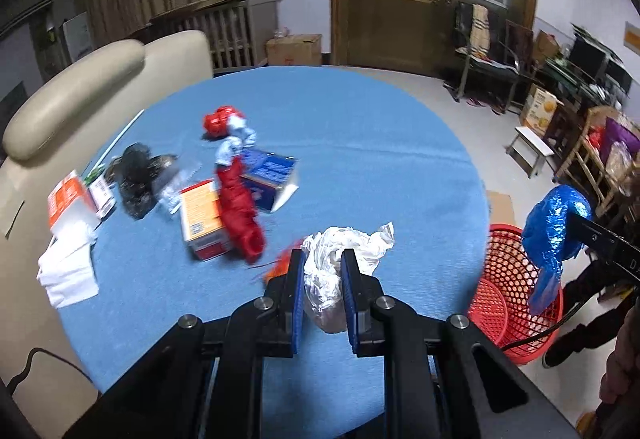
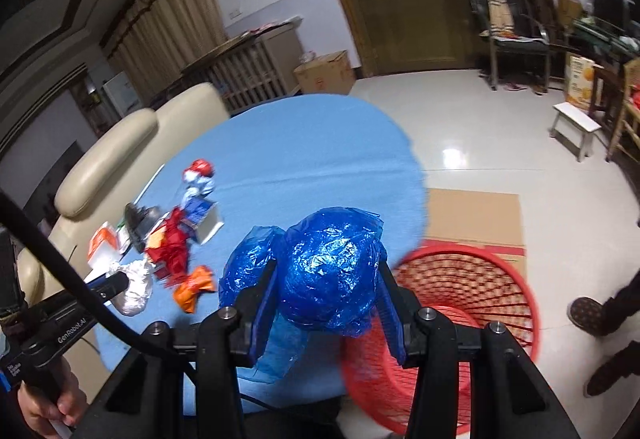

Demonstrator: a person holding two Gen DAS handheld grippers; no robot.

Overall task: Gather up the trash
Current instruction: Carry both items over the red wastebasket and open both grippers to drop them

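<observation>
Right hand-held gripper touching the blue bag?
Touching. The right wrist view shows the right hand-held gripper with both fingers pressed into the sides of the blue bag, above the red basket.

The left wrist view looks steeply down along its own gripper (image 1: 323,271), close above the blue desk (image 1: 360,143), with the door at the upper middle of the frame. The right wrist view sits further right, over the desk's edge and the red basket (image 2: 472,303). Both share the desk, the basket, the cream sofa (image 1: 80,87) and the door.
</observation>
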